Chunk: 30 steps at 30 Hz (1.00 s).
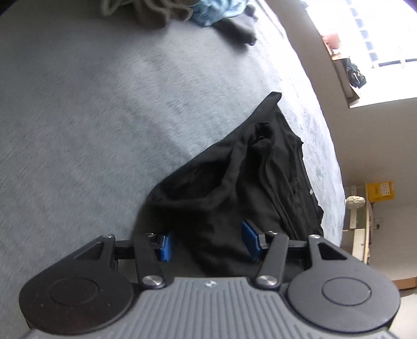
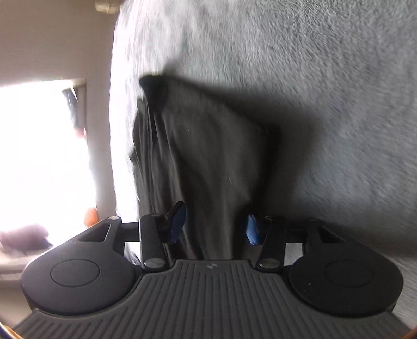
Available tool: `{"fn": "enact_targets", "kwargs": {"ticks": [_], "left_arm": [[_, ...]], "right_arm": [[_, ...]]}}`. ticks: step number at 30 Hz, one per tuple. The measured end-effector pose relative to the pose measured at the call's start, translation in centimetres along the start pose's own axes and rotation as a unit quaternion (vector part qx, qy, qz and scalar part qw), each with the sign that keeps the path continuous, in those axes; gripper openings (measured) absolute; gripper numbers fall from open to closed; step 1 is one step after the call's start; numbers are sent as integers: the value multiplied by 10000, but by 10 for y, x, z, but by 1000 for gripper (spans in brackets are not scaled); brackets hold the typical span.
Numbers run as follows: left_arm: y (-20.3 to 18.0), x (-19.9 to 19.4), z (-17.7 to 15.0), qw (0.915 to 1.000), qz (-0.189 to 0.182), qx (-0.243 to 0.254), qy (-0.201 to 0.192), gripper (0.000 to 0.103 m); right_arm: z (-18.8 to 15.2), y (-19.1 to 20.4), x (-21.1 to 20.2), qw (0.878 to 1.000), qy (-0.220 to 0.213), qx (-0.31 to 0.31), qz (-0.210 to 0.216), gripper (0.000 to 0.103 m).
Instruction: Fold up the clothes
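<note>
Progress is hard to fix from this one moment: a black garment (image 1: 234, 182) lies bunched near the edge of the grey bedspread (image 1: 91, 117), toward four o'clock in the left wrist view, with an open hem or waistband gaping upward and seams running along its right side. It is neither flat nor squared into a neat packet, so I judge a fold is under way or still owed on it, and the blur in both views fits cloth being moved. At twelve o'clock in the left view a heap of other clothes (image 1: 182, 13), grey, blue and dark, sits crumpled well apart from it, which suggests more folding is left. The left gripper (image 1: 208, 243) has its blue pads set wide apart with black cloth between them; whether the pads press the cloth I cannot tell, and the gap looks too broad for a firm pinch. The right gripper (image 2: 215, 224) shows a narrower gap, with a draped fold of the same garment (image 2: 208, 156) passing between its pads and rising toward twelve o'clock; it seems to be grasping that fold, though blur leaves doubt.
</note>
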State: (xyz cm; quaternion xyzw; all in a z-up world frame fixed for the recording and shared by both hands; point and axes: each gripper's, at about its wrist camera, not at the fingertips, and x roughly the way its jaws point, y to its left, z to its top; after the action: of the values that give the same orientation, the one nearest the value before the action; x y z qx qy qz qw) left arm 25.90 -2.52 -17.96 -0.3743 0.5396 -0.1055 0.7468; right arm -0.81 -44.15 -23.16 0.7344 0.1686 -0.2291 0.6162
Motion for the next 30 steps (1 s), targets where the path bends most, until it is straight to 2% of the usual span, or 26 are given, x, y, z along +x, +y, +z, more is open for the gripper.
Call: {"fn": "enact_targets", "kwargs": {"ticks": [2, 4, 5, 6, 12, 17, 23, 27, 30], "left_arm": [[-9, 4, 1, 9992, 177, 355, -85, 42], [-17, 0, 1, 9978, 411, 489, -186, 10], [-21, -3, 1, 9969, 533, 525, -238, 7], [-24, -8, 0, 9963, 609, 536, -292, 5], [-32, -39, -10, 9931, 857, 500, -621, 3], [-22, -68, -19, 9909, 1103, 348, -685, 3], [4, -101, -36, 9857, 1611, 341, -346, 3], [20, -127, -52, 9768, 2068, 558, -13, 3], [39, -139, -64, 9666, 2467, 653, 241, 4]], "right_arm": [[-1, -2, 6, 9997, -161, 107, 145, 44], [-2, -2, 11, 9992, -281, 160, 230, 32], [2, 1, 13, 9993, -299, 140, 186, 19], [2, 2, 14, 9994, -305, 82, 101, 8], [-1, 29, 2, 9972, -231, -699, -161, 4], [-5, 39, -17, 9945, 183, -1019, -187, 4], [-16, 27, -50, 9894, 776, -1066, -616, 4], [-32, 8, -77, 9826, 1167, -1015, -1027, 4], [-44, -12, -89, 9759, 1418, -928, -1378, 4]]}}
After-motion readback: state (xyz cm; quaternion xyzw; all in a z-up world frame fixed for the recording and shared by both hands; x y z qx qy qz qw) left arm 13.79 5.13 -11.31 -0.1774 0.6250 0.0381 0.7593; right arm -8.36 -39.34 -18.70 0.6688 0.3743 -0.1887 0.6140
